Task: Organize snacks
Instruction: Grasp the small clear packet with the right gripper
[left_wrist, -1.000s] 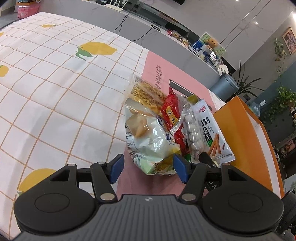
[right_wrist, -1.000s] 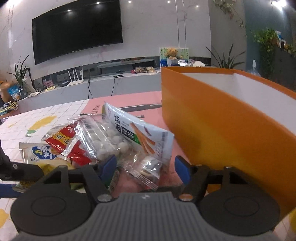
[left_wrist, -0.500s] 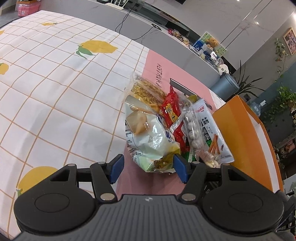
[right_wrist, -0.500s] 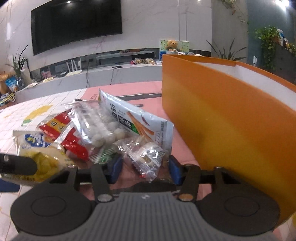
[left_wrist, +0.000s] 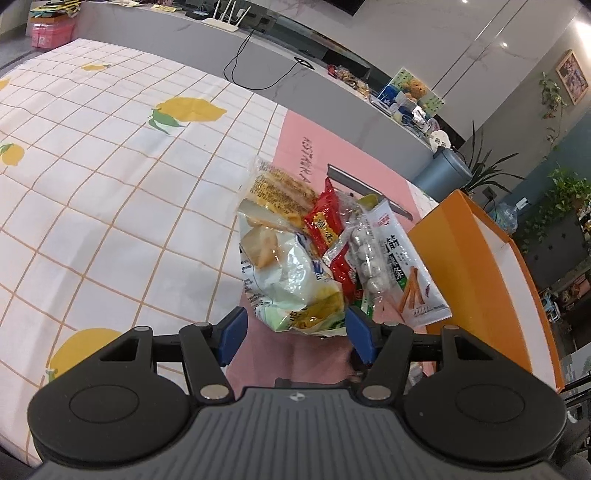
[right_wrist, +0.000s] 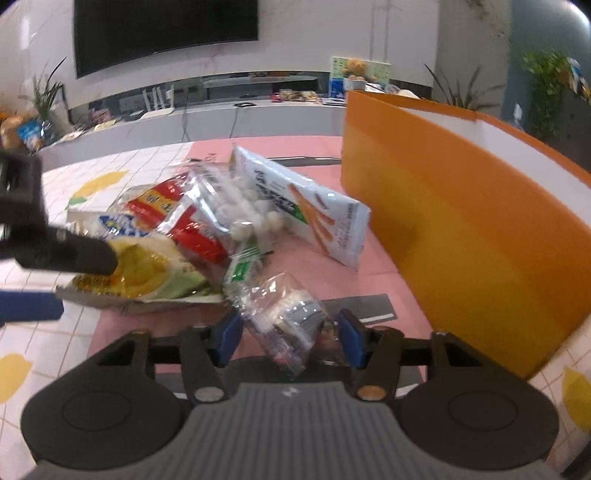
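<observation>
Inspecting: snack pile (left_wrist: 325, 254) on the pink strip of a tablecloth-covered table (left_wrist: 110, 206).
Left gripper (left_wrist: 293, 326): released, jaws apart, the green-white chip bag (left_wrist: 291, 284) lying just ahead of its fingertips; no pad contact seen.
Right gripper (right_wrist: 288, 334): jaws opening; a small clear packet (right_wrist: 286, 319) sits between them, pads not pressing it.
Snack pile contents: red packets (left_wrist: 325, 225), clear bag of white balls (right_wrist: 240, 206), white stick-snack pouch (right_wrist: 306, 210), yellow cracker pack (left_wrist: 277, 192).
Orange box (right_wrist: 461, 229): upright near the table's right edge, just beside the stick-snack pouch.
Focus: right view blurred.
</observation>
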